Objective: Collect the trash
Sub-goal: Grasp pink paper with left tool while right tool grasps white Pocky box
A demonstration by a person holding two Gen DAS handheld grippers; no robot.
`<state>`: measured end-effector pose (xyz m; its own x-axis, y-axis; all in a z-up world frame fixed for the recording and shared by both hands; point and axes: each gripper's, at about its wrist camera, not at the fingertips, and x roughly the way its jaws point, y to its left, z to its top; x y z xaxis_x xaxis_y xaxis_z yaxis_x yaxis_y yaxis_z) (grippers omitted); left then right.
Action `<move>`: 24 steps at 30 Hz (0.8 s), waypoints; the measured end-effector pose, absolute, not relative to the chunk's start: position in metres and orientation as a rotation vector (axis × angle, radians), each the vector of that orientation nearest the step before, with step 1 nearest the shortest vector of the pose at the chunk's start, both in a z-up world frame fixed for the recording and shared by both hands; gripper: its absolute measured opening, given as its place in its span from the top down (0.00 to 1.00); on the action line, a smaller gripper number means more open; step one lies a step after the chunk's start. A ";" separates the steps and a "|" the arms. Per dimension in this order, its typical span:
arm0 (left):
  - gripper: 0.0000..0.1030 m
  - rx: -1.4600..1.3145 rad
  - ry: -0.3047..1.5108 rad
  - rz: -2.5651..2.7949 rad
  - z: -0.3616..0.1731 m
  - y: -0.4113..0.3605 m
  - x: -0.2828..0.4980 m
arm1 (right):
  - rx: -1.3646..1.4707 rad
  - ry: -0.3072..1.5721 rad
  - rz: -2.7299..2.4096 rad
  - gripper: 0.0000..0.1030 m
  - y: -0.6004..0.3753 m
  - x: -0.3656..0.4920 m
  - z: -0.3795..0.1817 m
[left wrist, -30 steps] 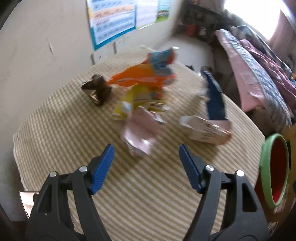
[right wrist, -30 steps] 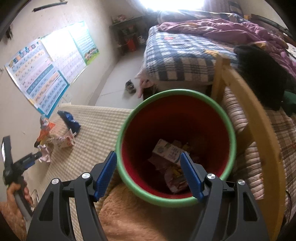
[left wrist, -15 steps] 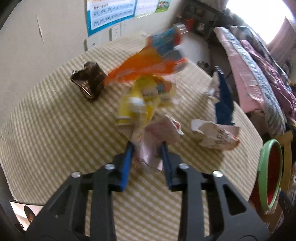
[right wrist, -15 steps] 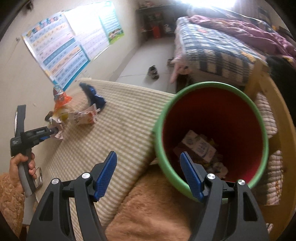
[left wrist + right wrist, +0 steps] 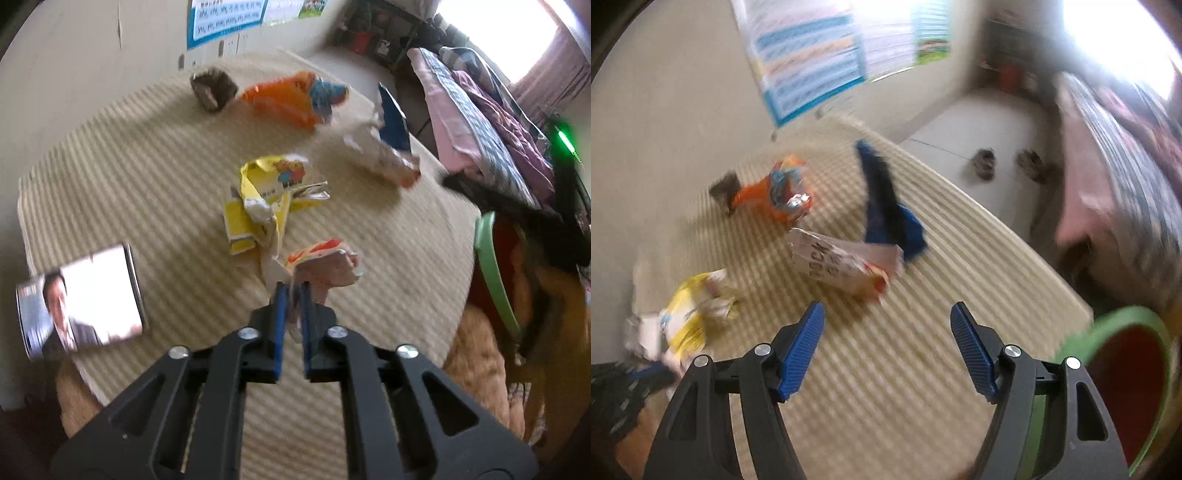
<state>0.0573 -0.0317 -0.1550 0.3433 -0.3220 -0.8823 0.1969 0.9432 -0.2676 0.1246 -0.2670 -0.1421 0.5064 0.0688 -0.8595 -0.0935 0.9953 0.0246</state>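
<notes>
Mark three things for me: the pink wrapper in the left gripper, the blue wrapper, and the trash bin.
pink wrapper [image 5: 325,267]: left wrist view, crumpled body ahead of the gripper.
blue wrapper [image 5: 886,210]: right wrist view, middle of its dark fold.
trash bin [image 5: 1123,319]: right wrist view, green rim.

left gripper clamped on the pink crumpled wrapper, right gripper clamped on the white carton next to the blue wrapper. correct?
Half right. The left gripper is clamped on the pink crumpled wrapper, as the left wrist view shows. The right gripper is not clamped on anything: in the right wrist view its jaws stand open above the striped cloth, short of the white carton beside the blue wrapper.
</notes>
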 end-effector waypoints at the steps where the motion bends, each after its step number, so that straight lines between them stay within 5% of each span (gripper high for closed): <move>1: 0.96 -0.112 1.172 -0.344 -0.156 -0.032 0.053 | -0.076 1.046 0.111 0.33 -0.260 0.132 -0.146; 7: 0.94 -0.130 1.162 -0.344 -0.156 -0.031 0.054 | -0.365 1.079 0.184 0.33 -0.219 0.163 -0.168; 9: 0.85 -0.141 1.170 -0.345 -0.158 -0.029 0.054 | -0.417 1.097 0.205 0.35 -0.210 0.166 -0.175; 12: 0.64 -0.157 1.173 -0.340 -0.161 -0.026 0.053 | -0.456 1.148 0.223 0.52 -0.202 0.169 -0.188; 14: 0.58 -0.169 1.172 -0.337 -0.161 -0.024 0.053 | -0.495 1.152 0.206 0.59 -0.199 0.167 -0.193; 20: 0.56 -0.189 1.181 -0.336 -0.165 -0.025 0.056 | -0.384 1.147 0.263 0.96 -0.209 0.149 -0.180; 24: 0.56 -0.207 1.208 -0.334 -0.174 -0.027 0.059 | -0.280 1.146 0.280 0.97 -0.214 0.133 -0.168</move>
<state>0.0588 -0.0275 -0.1741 0.3146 -0.3603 -0.8782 0.1425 0.9326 -0.3315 0.1326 -0.2143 -0.1679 0.3851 0.0750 -0.9198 -0.3582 0.9307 -0.0741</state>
